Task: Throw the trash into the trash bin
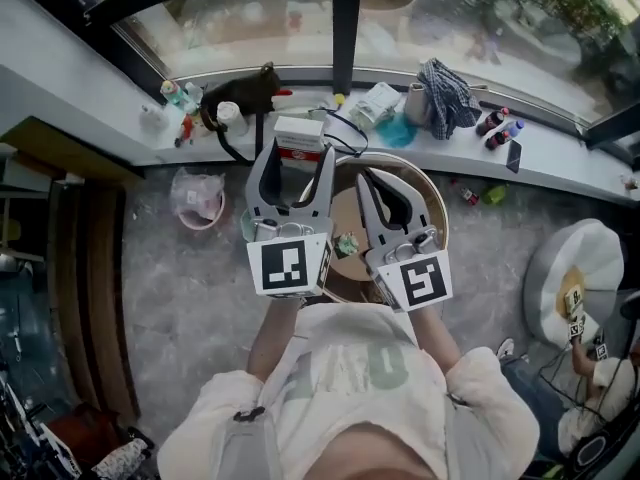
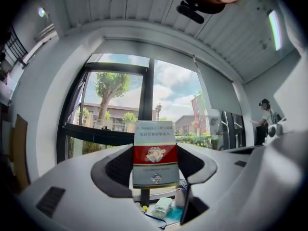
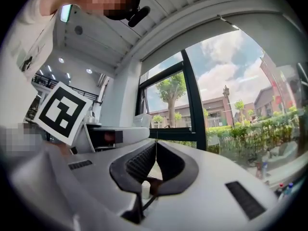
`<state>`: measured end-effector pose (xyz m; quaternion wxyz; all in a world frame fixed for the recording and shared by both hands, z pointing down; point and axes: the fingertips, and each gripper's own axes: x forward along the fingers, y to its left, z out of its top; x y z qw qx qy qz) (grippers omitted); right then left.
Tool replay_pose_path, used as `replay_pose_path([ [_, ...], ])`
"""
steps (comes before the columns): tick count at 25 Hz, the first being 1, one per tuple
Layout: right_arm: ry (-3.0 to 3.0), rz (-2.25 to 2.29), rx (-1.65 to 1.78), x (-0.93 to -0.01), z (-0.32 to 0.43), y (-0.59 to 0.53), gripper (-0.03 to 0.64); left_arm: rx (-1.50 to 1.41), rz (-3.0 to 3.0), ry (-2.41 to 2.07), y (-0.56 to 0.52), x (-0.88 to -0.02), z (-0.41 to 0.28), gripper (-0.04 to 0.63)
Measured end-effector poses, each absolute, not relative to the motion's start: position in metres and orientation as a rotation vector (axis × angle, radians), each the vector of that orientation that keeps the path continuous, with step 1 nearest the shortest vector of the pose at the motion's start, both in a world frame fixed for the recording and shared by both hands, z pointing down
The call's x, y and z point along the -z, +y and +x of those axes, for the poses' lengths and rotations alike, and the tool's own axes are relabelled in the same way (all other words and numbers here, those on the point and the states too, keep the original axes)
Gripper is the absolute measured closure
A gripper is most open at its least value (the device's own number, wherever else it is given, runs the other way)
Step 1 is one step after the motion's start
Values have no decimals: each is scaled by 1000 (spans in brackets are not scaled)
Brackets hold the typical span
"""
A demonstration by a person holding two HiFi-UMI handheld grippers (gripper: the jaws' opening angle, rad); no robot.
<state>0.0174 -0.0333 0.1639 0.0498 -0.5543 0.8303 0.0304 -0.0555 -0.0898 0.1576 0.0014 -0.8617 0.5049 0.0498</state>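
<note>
- Left gripper view: the left tongs (image 2: 155, 170) stand fairly wide, their dark ribbed pads pressed on the two sides of a rectangular cardboard carton (image 2: 155, 153). The carton is white with a red band and is held upright.
- Right gripper view: the right tongs (image 3: 155, 142) are closed, their curved black tips meeting, with nothing seen between them.
- Head view: the carton is held in the air and shows at the upper-left edge of the round trash bin (image 1: 438, 196), which has a pale rim and a brown inside. A crumpled green scrap (image 1: 346, 244) lies in the bin.
- Beyond the bin, a checked cloth (image 1: 447, 93) lies bunched on the smooth grey window ledge (image 1: 560, 153).
</note>
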Motion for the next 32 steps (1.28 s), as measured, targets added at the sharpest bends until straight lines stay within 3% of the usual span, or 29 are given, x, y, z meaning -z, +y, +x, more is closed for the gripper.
replay_pose_path([
  [9,2555,-1641,-101,-156,-2,-47,601,-228,-2584,1658,-81,-135,-88,310],
  [17,2668,-1666,-39,-195,-18,-62,601,-170,-2620,1832,-102,-195,-138,310],
  [24,2901,-1575,186,-282,-66,-88,601,42,-2602,2177,-131,-321,-219,310],
  [32,3039,-1605,496,-403,-108,-105,601,278,-2632,2531,-151,-539,-312,310],
])
